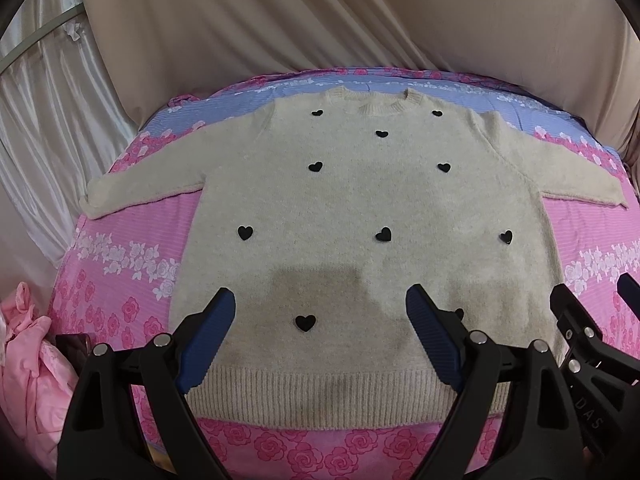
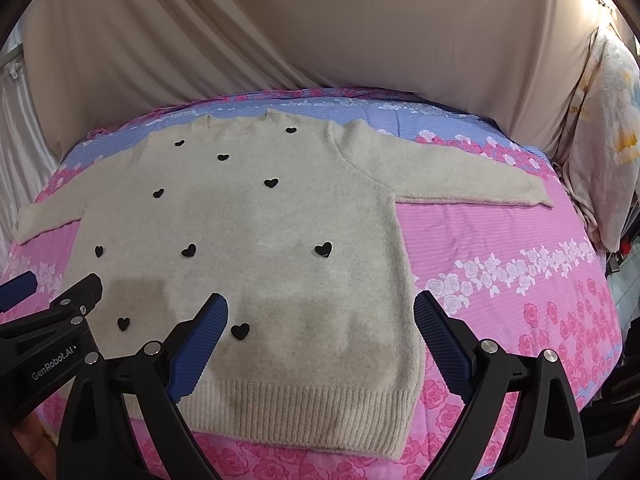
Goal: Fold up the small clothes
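A cream knit sweater (image 1: 352, 204) with black heart patches lies flat, front up, on a pink and blue floral bedsheet (image 1: 132, 256), sleeves spread to both sides, ribbed hem nearest me. My left gripper (image 1: 320, 312) is open and empty, hovering above the hem's middle. My right gripper (image 2: 320, 316) is open and empty above the sweater's (image 2: 248, 220) lower right corner. The right gripper also shows at the right edge of the left wrist view (image 1: 592, 300). The left gripper shows at the left edge of the right wrist view (image 2: 60, 284).
Beige draped cloth (image 1: 320, 20) hangs behind the bed. A crumpled pink garment (image 1: 28, 344) lies at the left of the bed. A pale floral cloth (image 2: 604, 128) hangs at the right. The bedsheet (image 2: 520, 240) lies bare right of the sweater.
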### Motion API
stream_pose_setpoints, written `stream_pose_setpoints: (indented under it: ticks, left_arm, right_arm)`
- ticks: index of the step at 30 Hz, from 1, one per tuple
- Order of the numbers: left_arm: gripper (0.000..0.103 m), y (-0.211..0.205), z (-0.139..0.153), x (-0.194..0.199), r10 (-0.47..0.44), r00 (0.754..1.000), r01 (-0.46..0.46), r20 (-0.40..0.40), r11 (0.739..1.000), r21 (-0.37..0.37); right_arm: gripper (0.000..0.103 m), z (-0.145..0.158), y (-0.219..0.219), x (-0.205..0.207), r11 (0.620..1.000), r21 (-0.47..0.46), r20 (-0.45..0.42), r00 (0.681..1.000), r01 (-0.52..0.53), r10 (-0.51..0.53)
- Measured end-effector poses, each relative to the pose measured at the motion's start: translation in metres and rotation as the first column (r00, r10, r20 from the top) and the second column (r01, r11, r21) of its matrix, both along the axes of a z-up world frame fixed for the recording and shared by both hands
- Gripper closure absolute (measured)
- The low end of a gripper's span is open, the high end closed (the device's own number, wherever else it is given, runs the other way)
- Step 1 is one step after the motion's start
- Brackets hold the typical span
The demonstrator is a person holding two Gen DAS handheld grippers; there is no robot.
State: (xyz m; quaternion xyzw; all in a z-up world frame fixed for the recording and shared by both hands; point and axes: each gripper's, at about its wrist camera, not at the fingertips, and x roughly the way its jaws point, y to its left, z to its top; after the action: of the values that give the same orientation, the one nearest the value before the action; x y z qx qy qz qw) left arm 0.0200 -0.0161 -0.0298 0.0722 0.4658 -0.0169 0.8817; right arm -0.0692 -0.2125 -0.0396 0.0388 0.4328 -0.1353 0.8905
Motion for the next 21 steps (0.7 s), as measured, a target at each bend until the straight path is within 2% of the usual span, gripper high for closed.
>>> stream_pose_setpoints:
  ticks: [21]
  left_arm:
    - [0.018,-0.0070,-0.0022,0.0026,-0.005,1.000,0.005,-0.005,1.000,0.003]
  right_arm:
    - [0.011,-0.0012,-0.0042,0.0009,1.000,0.001,-0.007,1.000,0.007,-0.007]
